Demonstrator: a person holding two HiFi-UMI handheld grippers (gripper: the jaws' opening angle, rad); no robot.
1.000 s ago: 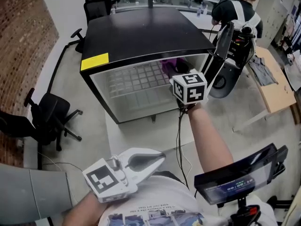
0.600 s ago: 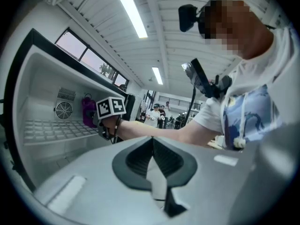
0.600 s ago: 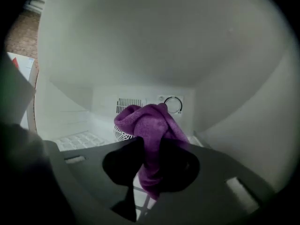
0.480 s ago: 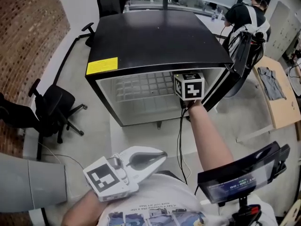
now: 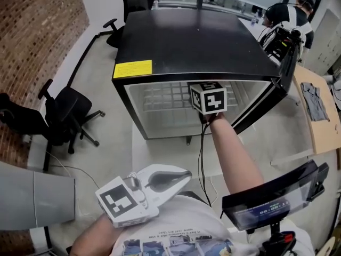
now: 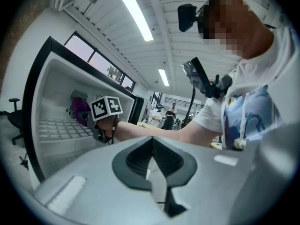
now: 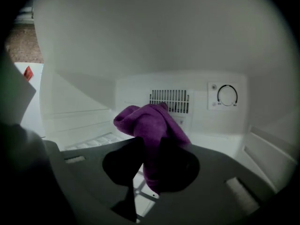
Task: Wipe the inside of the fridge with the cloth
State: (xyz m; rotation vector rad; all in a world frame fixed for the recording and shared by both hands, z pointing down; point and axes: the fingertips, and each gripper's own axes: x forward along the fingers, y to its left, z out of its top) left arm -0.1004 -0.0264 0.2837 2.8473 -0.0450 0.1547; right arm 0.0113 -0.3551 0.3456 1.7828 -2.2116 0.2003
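Observation:
A small black fridge stands on the floor with its door swung open to the right. My right gripper reaches into its white interior, shut on a purple cloth. In the right gripper view the cloth bunches up between the jaws, in front of the back wall's vent and dial. A wire shelf spans the inside. My left gripper hangs low near my chest, jaws closed on nothing. From the left gripper view the cloth shows inside the fridge.
Black office chairs stand left of the fridge beside a brick wall. A wooden table is at the right. A person sits behind the fridge. A dark screen is at my lower right.
My right gripper has pushed deeper into the fridge with the cloth and shifted slightly left. The head view has moved closer. My left gripper has stayed where it was.

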